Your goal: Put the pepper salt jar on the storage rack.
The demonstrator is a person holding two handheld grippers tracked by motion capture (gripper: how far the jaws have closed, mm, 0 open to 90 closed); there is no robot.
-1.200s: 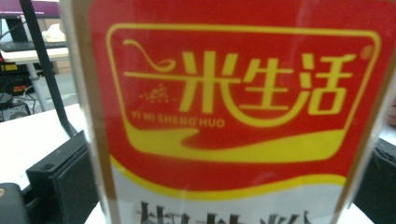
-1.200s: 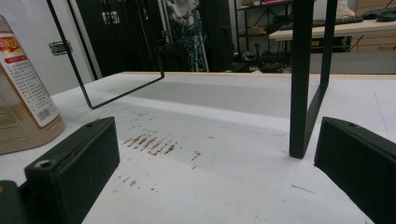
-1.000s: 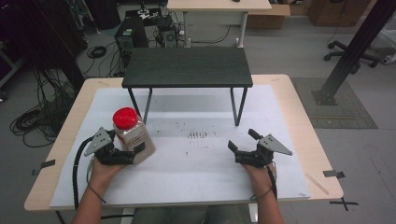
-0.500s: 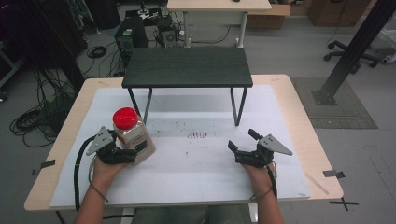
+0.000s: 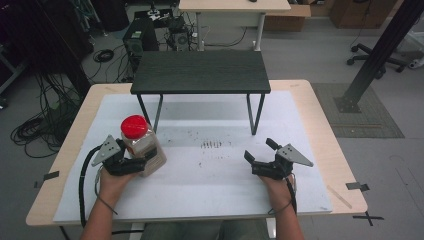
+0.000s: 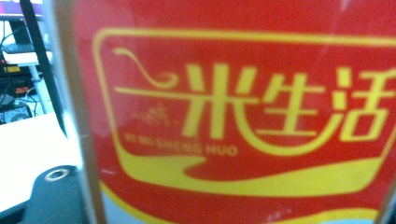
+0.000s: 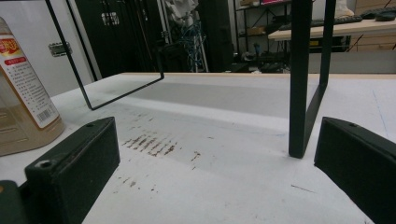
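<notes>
Fingers left (image 5: 142, 162): closing on jar (image 5: 142, 145), contact hidden | right (image 5: 260, 152): open, empty

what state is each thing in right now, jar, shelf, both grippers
jar: upright on the table, red lid on, between the left gripper's jaws
left gripper: jaws have just been closing, now shut on the jar
right gripper: open, nothing between its jaws
black shelf: standing on its legs, top bare
</notes>
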